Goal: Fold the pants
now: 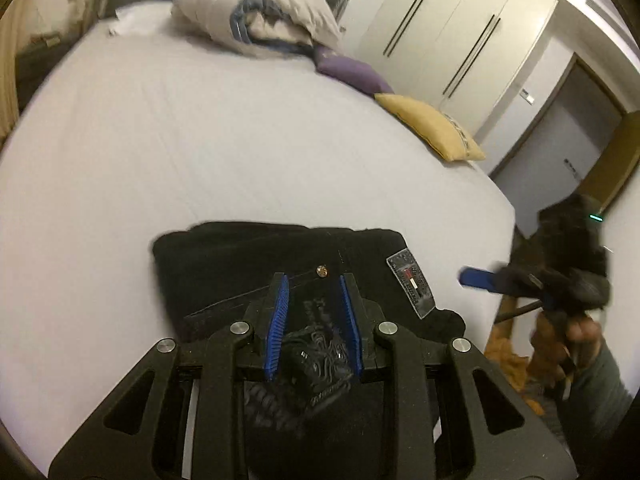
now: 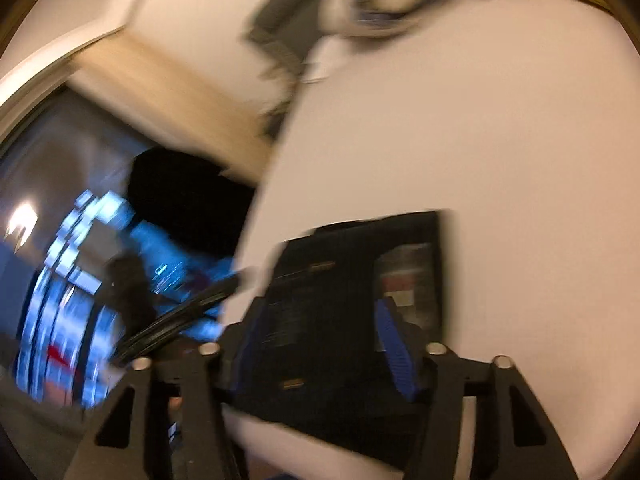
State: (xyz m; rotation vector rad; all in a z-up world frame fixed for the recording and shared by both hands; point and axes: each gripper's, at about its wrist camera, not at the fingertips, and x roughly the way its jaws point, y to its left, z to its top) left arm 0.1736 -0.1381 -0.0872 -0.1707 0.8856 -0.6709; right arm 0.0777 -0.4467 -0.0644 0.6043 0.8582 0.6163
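Pants (image 1: 280, 264) folded, lying at the bed's (image 1: 200, 140) near corner.
Left claw (image 1: 314, 280) hangs parted above them; right claw (image 2: 320, 320) parted too, blurred; bare sheet stretches beyond.

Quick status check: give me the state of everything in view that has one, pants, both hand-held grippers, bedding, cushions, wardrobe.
Pants: folded into a compact stack, lying flat on the bed near its edge, label patch up.
Left hand-held gripper: open, over the pants, gripping nothing.
Right hand-held gripper: open, empty, view blurred.
Duvet: bundled at the bed's far end.
Purple cushion: lying at the bed edge.
Yellow cushion: lying at the bed edge.
Wardrobe: doors closed.
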